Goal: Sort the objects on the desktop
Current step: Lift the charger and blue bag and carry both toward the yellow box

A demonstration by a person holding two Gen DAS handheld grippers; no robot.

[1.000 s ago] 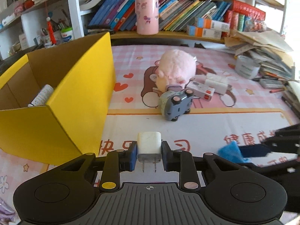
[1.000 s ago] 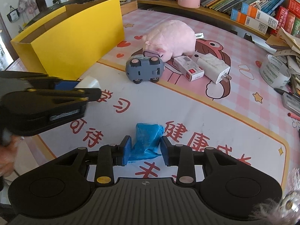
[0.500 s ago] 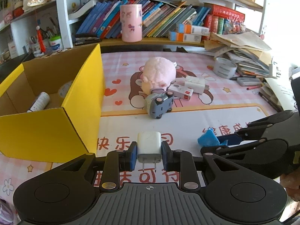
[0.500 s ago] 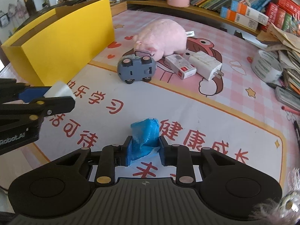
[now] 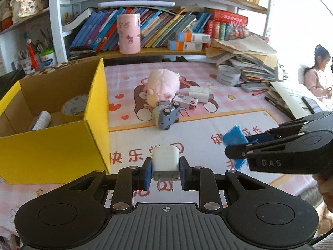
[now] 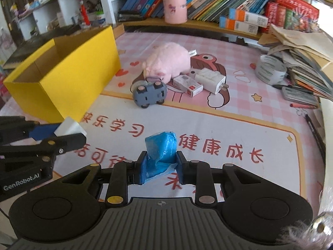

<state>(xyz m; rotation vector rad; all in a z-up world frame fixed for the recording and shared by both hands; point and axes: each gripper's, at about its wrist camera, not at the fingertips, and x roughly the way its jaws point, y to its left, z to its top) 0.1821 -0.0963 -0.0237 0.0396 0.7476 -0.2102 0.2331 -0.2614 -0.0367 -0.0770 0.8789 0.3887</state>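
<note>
Both grippers have lifted: left gripper (image 5: 165,174) clamps rigid, light white plastic charger (image 5: 165,162) by its flat sides; right gripper (image 6: 159,166) squeezes soft blue crinkly plastic packet (image 6: 160,151), near yellow cardboard box (image 5: 54,143) left

Shelf and clutter behind the tabletop

A pink cup (image 5: 128,33) stands on the far shelf before leaning books (image 5: 166,29); loose papers (image 5: 247,56) pile at far right, and a child (image 5: 317,73) sits beyond them.
</note>
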